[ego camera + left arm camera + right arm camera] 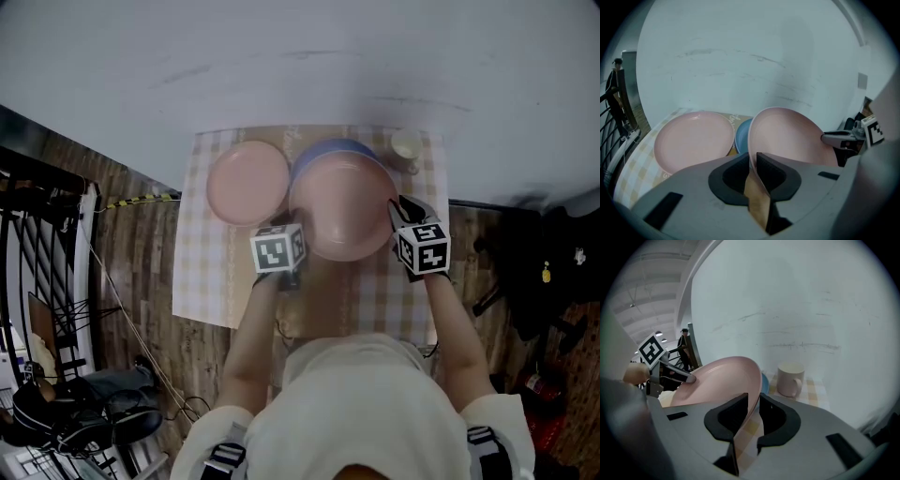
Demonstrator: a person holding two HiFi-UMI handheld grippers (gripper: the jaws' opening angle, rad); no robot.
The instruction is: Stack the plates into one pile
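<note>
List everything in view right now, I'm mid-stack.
tablecloth: one, checked beige, under the dishes
held pink plate: one, pink, tilted, raised over the tablecloth's middle
second pink plate: one, pink, flat on the tablecloth, left side
blue plate: one, blue, behind the held pink plate, partly hidden
mug: one, cream, far right corner
left tongs: one, grey, shut on the held pink plate's left rim
right tongs: one, grey, shut on its right rim

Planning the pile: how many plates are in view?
3: a pink plate on the tablecloth at left, a second pink plate clamped by the left gripper and right gripper, and a blue plate mostly hidden behind it. Others could lie beneath.
</note>
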